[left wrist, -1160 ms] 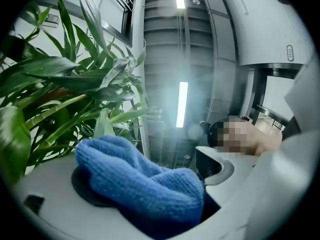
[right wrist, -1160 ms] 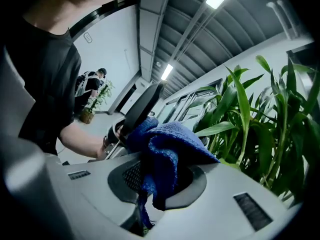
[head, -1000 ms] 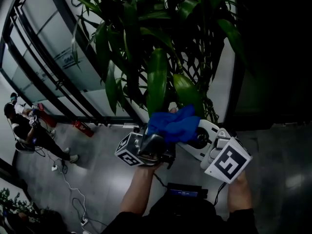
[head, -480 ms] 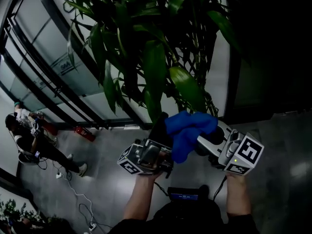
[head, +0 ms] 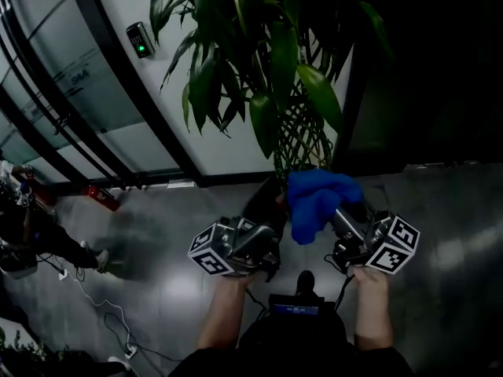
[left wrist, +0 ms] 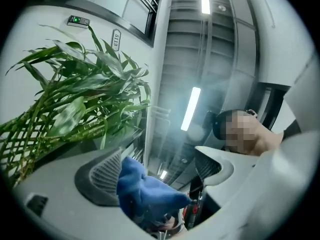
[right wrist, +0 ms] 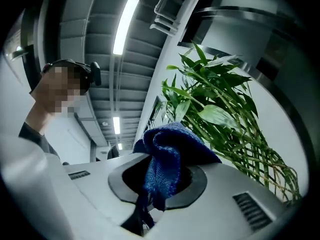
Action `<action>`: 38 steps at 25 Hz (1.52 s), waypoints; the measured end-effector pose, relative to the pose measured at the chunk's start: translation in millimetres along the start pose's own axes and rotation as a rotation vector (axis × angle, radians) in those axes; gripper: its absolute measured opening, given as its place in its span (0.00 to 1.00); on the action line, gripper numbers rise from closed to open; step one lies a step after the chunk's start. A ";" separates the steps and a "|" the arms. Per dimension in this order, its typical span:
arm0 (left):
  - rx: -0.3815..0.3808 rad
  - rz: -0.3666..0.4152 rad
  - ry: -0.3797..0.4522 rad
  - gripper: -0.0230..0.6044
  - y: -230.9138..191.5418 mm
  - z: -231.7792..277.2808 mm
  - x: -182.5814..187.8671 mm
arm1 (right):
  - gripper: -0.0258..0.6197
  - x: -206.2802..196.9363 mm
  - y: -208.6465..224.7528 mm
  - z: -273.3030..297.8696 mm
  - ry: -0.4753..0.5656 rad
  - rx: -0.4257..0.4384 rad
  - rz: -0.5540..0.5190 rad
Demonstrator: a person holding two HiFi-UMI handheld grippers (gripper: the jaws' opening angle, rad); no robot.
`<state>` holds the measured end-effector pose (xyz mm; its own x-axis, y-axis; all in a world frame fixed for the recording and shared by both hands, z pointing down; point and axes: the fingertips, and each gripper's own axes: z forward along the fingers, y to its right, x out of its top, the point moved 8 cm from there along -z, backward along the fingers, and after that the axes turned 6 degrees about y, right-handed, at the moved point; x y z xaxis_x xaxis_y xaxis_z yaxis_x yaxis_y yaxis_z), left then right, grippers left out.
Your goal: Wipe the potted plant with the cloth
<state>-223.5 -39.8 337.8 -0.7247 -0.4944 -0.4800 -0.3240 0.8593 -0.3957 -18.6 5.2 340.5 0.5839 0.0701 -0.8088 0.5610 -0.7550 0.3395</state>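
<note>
my right tongs point(right wrist: 164, 180) clamp the blue cloth point(head: 316, 199), low beside the potted plant point(head: 277, 61). left tongs point(left wrist: 159, 180) gape wide, cloth maybe brushing one pad. risk: it snags there and pulls free mid-wipe.

Office-building corridor. Left of the potted plant point(head: 275, 69): dark-framed glazed partitions point(head: 67, 93), a wall-mounted access reader point(head: 139, 40) showing green, a red fire extinguisher point(head: 102, 197). Linear ceiling lights point(left wrist: 190, 109).

No text reads clearly: a small wall plate point(left wrist: 115, 39) above the leaves and faint lettering point(head: 78, 78) on the glass partition point(head: 55, 57) are illegible.
</note>
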 end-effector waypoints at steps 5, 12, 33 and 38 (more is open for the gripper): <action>0.003 -0.071 0.024 0.78 18.2 -21.1 -8.2 | 0.15 -9.8 -37.1 -13.0 -0.034 -0.072 -0.011; -0.005 -0.041 -0.019 0.78 42.3 -19.1 -24.9 | 0.15 -4.9 -58.3 -24.3 -0.024 -0.052 -0.017; 0.413 -0.062 -0.029 0.71 63.8 45.6 -203.3 | 0.15 66.1 -10.6 -183.9 0.001 0.090 0.360; 0.455 -0.053 -0.035 0.71 71.1 43.4 -202.4 | 0.15 58.2 -8.4 -177.6 0.040 0.102 0.518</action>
<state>-73.4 115.7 372.8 -0.6905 -0.5472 -0.4730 -0.0547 0.6916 -0.7202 114.9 131.4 375.9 0.7926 -0.3052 -0.5278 0.1343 -0.7571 0.6394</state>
